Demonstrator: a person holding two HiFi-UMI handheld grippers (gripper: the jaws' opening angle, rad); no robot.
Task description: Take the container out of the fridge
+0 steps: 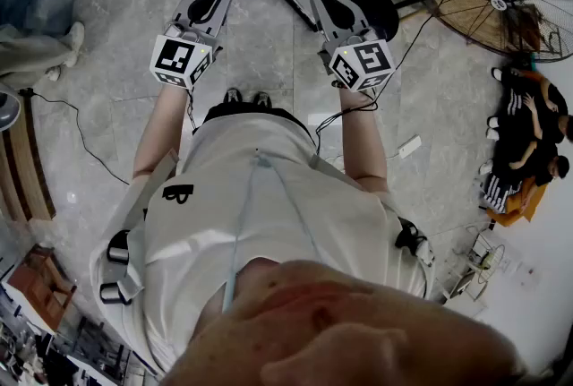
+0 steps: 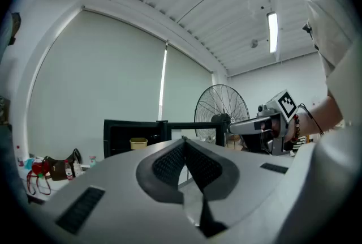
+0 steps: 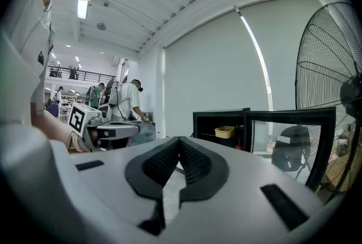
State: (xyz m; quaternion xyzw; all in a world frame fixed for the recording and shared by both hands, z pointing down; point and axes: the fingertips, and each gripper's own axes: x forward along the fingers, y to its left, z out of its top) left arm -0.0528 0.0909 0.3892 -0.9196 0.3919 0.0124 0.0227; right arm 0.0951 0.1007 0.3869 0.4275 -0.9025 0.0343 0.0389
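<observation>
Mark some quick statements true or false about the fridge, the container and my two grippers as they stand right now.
1. The yellow container sits inside the fridge. True.
2. The fridge door is closed. False: it stands open.
3. The right gripper grips the container. False: its jaws are together with nothing between them, well short of the fridge.
4. The left gripper is shut and empty. True.
5. A large fan stands near the fridge. True.
</observation>
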